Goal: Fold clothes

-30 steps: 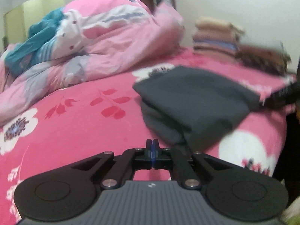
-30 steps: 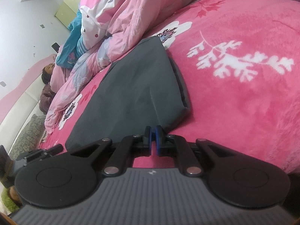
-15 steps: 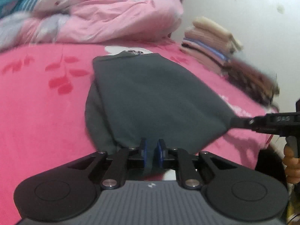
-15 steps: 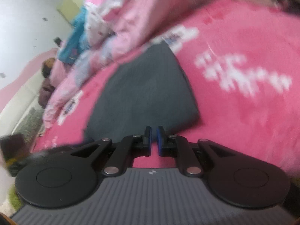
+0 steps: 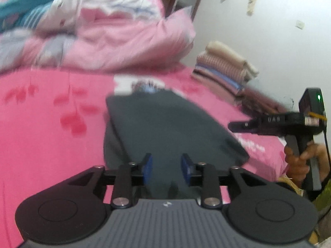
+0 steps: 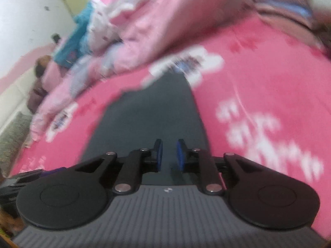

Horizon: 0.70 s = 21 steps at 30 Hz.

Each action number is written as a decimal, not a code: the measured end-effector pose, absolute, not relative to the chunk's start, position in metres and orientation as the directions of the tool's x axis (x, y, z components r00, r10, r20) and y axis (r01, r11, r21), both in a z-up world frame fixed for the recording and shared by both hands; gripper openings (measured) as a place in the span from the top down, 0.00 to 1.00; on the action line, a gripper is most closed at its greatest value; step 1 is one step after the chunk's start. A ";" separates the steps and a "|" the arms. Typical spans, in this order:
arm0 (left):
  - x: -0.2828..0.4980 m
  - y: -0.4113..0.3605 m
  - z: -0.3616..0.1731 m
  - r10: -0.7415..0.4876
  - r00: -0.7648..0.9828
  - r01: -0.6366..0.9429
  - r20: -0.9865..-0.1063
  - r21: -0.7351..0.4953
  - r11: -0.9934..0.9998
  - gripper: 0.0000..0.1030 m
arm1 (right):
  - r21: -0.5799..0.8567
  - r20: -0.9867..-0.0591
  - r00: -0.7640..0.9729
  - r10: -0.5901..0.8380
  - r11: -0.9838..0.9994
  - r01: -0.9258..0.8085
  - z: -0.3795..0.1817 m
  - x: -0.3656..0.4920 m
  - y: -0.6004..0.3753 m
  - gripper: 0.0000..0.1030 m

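Note:
A dark grey garment (image 5: 165, 128) lies folded in a long flat shape on the pink flowered bed sheet (image 5: 41, 144). My left gripper (image 5: 167, 166) hovers at its near edge. The jaws are opening, with cloth showing in the gap and the blue pads (image 5: 148, 166) clear of it. My right gripper (image 5: 232, 125) hangs above the garment's right edge, gripped by a hand (image 5: 300, 159). In the right wrist view that gripper (image 6: 169, 155) is over the garment (image 6: 153, 113), its jaws opening with a narrow gap and pressing on nothing.
A crumpled pink quilt (image 5: 113, 37) with a teal cloth (image 5: 26, 6) fills the far side of the bed. A stack of folded clothes (image 5: 225, 68) sits at the back right against the white wall (image 5: 269, 31). The bed's edge is at the right.
Both grippers' jaws went from shut to apart. The right gripper let go of the stretched corner and rose off the bed. The garment now lies flat.

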<state>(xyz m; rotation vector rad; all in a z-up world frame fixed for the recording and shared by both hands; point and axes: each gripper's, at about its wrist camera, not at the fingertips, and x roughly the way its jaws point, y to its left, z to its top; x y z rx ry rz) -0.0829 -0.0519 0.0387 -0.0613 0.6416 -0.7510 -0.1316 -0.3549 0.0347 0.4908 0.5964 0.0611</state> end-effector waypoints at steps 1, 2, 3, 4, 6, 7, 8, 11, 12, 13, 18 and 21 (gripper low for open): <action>-0.072 -0.055 0.043 -0.654 0.553 0.617 -0.516 -0.274 0.738 0.66 | 0.477 -0.502 0.837 0.217 0.877 0.059 0.042 -0.121 -0.356 0.83; -0.059 -0.060 0.046 -0.654 0.556 0.614 -0.513 -0.278 0.739 0.66 | 0.492 -0.488 0.840 0.239 0.869 0.039 0.047 -0.108 -0.357 0.82; -0.043 -0.066 0.045 -0.649 0.558 0.599 -0.518 -0.291 0.746 0.66 | 0.504 -0.479 0.842 0.250 0.863 0.030 0.049 -0.093 -0.357 0.82; -0.027 -0.073 0.044 -0.643 0.559 0.583 -0.523 -0.303 0.754 0.66 | 0.518 -0.474 0.841 0.259 0.855 0.028 0.050 -0.076 -0.356 0.81; 0.006 -0.085 0.038 -0.639 0.550 0.546 -0.537 -0.347 0.762 0.65 | 0.555 -0.479 0.832 0.280 0.831 0.040 0.044 -0.041 -0.357 0.79; 0.022 -0.089 0.033 -0.638 0.542 0.527 -0.548 -0.370 0.765 0.65 | 0.573 -0.490 0.825 0.282 0.817 0.061 0.037 -0.025 -0.359 0.78; 0.036 -0.094 0.027 -0.630 0.538 0.513 -0.560 -0.375 0.772 0.65 | 0.590 -0.501 0.817 0.284 0.803 0.083 0.030 -0.009 -0.361 0.78; 0.061 -0.105 0.006 -0.601 0.524 0.484 -0.604 -0.370 0.793 0.63 | 0.596 -0.548 0.796 0.256 0.787 0.157 0.002 0.018 -0.367 0.78; 0.067 -0.106 0.000 -0.594 0.519 0.476 -0.615 -0.369 0.798 0.63 | 0.615 -0.557 0.787 0.267 0.769 0.175 -0.008 0.023 -0.371 0.79; 0.068 -0.104 -0.004 -0.596 0.515 0.471 -0.616 -0.378 0.797 0.63 | 0.647 -0.551 0.783 0.287 0.740 0.184 -0.017 0.023 -0.375 0.79; 0.061 -0.086 0.005 -0.604 0.534 0.453 -0.592 -0.403 0.796 0.59 | 0.770 -0.473 0.804 0.360 0.613 0.178 -0.011 -0.002 -0.399 0.72; 0.040 -0.074 0.024 -0.608 0.556 0.474 -0.566 -0.385 0.792 0.53 | 0.790 -0.430 0.810 0.399 0.601 0.124 0.011 -0.029 -0.402 0.64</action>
